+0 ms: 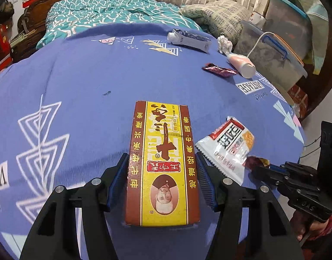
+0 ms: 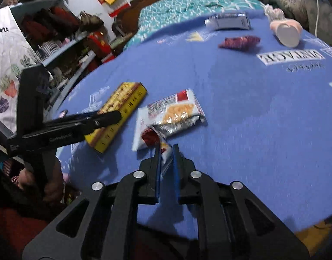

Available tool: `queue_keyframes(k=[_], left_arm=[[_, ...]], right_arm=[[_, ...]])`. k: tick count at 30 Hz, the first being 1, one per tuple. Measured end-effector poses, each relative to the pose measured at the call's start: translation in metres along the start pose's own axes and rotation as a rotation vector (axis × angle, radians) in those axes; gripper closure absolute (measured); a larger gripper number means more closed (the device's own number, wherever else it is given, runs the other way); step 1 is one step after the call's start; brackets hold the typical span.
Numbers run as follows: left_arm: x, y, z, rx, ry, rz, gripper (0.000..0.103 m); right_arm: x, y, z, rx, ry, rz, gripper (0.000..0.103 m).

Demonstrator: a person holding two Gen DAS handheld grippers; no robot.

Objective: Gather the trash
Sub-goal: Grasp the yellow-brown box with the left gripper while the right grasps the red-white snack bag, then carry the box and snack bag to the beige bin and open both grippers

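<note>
A red and yellow carton box (image 1: 163,162) lies flat on the blue tablecloth (image 1: 79,86). My left gripper (image 1: 162,162) is shut on the box, one pad against each long side. A white and orange snack wrapper (image 1: 226,145) lies just right of the box; it also shows in the right wrist view (image 2: 174,112). My right gripper (image 2: 166,151) is shut on a small red and white wrapper (image 2: 165,151) at the snack wrapper's near edge. In the left wrist view the right gripper (image 1: 259,169) comes in from the right.
At the far side of the table lie a dark red wrapper (image 1: 220,70), a pink and white bottle on its side (image 1: 241,64), a white tube (image 1: 189,39) and a crumpled tissue (image 1: 224,43). A bed (image 1: 111,6) is behind, storage bins (image 1: 274,49) at right, shelves (image 2: 64,43) at left.
</note>
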State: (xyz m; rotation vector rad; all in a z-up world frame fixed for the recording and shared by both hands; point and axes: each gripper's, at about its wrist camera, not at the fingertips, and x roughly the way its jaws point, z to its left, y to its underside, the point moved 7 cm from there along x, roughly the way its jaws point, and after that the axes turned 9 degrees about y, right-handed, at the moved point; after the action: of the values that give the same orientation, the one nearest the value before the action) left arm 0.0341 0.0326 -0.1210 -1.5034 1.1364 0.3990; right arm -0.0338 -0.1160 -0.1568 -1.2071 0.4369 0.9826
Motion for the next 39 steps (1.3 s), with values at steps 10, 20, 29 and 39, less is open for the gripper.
queue_keyframes(k=[10, 20, 29, 39], left_arm=[[-0.004, 0.008, -0.006, -0.005, 0.012, -0.005, 0.045], [-0.003, 0.008, -0.006, 0.019, 0.021, -0.01, 0.045], [0.001, 0.004, -0.01, 0.023, 0.03, -0.013, 0.046], [0.017, -0.029, -0.058, 0.092, 0.165, 0.007, 0.046]], right_arm=[[-0.028, -0.009, -0.013, 0.01, 0.035, -0.089, 0.014], [0.026, -0.049, 0.007, -0.082, 0.058, -0.065, 0.023], [0.026, -0.034, 0.024, -0.186, 0.063, -0.095, 0.085], [-0.038, -0.079, -0.094, 0.103, 0.138, -0.25, 0.085]])
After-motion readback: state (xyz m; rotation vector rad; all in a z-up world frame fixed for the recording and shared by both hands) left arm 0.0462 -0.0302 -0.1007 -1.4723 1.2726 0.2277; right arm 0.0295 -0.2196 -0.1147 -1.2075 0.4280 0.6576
